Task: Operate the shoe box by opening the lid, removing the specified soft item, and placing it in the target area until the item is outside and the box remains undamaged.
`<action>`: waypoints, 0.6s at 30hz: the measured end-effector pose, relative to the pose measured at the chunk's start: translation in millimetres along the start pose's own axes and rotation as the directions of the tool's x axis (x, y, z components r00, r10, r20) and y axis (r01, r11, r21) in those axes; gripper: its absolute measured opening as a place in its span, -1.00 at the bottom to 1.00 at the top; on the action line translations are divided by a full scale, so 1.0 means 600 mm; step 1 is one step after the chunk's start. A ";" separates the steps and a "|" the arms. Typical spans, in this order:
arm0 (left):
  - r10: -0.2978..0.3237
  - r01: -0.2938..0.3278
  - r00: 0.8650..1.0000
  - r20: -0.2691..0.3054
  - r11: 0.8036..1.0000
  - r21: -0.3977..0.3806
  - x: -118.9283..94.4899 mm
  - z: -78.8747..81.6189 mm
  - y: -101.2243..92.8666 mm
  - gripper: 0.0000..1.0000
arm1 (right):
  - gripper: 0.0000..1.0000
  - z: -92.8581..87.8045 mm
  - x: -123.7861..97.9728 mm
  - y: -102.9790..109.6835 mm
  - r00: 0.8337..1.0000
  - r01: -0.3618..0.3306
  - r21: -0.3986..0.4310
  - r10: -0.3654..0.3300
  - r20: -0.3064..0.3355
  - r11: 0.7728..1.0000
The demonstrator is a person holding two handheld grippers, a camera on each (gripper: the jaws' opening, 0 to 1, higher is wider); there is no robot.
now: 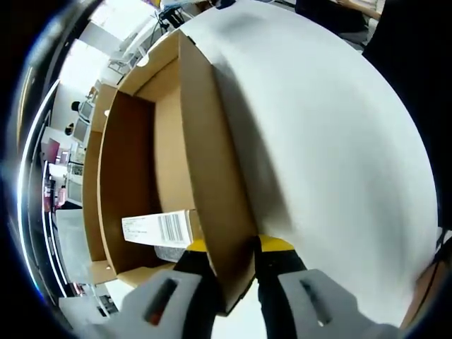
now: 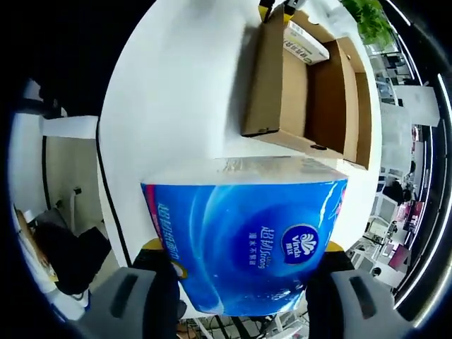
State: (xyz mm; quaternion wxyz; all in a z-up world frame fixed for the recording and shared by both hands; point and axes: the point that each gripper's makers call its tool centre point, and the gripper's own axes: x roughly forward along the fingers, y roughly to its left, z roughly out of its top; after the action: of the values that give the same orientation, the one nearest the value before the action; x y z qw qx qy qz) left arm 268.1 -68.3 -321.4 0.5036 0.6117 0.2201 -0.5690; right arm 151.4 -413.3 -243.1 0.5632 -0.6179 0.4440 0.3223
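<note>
1. A round white table [image 2: 183, 78] carries the open cardboard shoe box [image 2: 311, 85]; office clutter lies beyond.
2. The right gripper view shows the right hand-held gripper [image 2: 240, 282] pinching a blue tissue pack [image 2: 244, 236] — outside the box.
3. The left gripper view shows the left hand-held gripper [image 1: 233, 272] clamping the box's lid flap [image 1: 215, 176] — a labelled carton [image 1: 159, 227] lies inside.

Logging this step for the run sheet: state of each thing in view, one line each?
Shoe box: open, lid up, on the white table.
Tissue pack: out of the box, gripped.
Small labelled carton: inside the box.
Left gripper: shut on the box wall.
Right gripper: shut on the tissue pack.
</note>
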 end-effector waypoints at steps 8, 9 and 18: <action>0.000 0.000 1.000 -0.001 1.000 0.002 0.000 0.003 -0.003 -0.66 | 0.45 -0.003 0.016 0.017 1.000 -0.020 0.019 0.020 0.002 1.000; 0.000 0.000 1.000 0.000 1.000 0.002 0.000 0.004 -0.003 -0.66 | 0.45 -0.003 0.019 0.017 1.000 -0.023 0.026 0.023 0.005 0.999; 0.000 0.000 1.000 -0.003 1.000 -0.003 0.001 0.008 -0.007 -0.66 | 0.45 -0.006 0.044 0.024 0.999 -0.040 0.029 0.040 0.007 0.999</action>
State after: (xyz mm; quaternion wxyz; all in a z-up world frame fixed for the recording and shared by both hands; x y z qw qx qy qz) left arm 262.9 -70.9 -322.9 0.5040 0.6117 0.2216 -0.5681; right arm 148.2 -421.5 -272.0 0.5671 -0.5994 0.4591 0.3292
